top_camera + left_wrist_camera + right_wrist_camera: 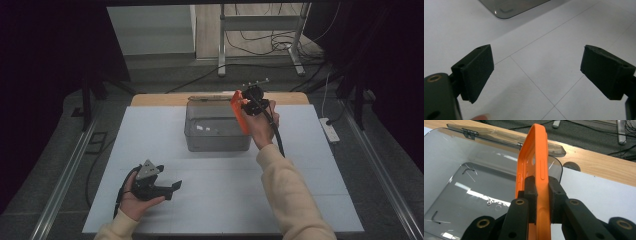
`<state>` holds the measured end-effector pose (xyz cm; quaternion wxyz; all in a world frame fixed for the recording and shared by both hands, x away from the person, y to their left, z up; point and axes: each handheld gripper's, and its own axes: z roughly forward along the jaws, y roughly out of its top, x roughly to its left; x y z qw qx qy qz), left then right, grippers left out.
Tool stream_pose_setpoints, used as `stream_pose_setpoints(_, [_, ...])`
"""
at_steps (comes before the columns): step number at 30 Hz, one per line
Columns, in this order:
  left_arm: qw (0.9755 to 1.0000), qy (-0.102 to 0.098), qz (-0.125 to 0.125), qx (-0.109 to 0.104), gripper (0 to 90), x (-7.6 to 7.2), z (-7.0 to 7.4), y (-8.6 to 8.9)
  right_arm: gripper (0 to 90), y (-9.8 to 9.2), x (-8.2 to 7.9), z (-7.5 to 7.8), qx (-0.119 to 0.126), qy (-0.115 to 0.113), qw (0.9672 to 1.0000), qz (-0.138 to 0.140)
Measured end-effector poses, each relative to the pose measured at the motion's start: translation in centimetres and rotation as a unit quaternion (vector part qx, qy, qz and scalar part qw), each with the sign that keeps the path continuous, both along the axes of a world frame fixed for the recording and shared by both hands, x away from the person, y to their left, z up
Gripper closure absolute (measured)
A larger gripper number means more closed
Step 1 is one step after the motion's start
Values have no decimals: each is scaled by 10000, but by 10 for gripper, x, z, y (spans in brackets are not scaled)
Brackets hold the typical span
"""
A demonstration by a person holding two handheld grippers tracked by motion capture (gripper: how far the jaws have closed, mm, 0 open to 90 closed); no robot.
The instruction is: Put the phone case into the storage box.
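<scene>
An orange phone case (pixel 240 111) (pixel 535 167) hangs edge-on over the right side of a clear plastic box (pixel 217 129) (pixel 461 182). My right gripper (pixel 248 107) (pixel 542 192) is shut on the case's side wall, one pad inside it and one outside. The box's lid (pixel 499 138) lies folded back behind the box. Low at the front left of the white table (pixel 225 200), my left gripper (pixel 172 187) (pixel 537 72) stands open, its pads (pixel 475 71) wide apart over bare surface. A corner of the box (pixel 511 7) shows ahead of it.
The table's wooden rear edge (pixel 165 99) (pixel 599 162) runs behind the box. Beyond it are a metal stand (pixel 260 30) and loose cables (pixel 260 45) on the floor. A white power strip (pixel 331 130) lies off the table's right side.
</scene>
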<state>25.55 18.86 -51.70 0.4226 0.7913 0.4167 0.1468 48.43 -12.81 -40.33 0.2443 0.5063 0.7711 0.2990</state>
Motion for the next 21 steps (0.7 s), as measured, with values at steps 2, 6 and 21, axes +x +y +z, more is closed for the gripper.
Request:
stream_pose_setpoints(2, [10000,-1,-2,2,117,0,0,0,794,1,0,-1,-19,5,10000,-7])
stream_pose_setpoints(6, [10000,-4,-1,3,117,0,0,0,794,2,1,-4,-40,26,10000,1])
stream_pose_setpoints(21, [10000,-3,-4,10,118,0,0,0,794,0,4,-17,-70,100,9999,-73])
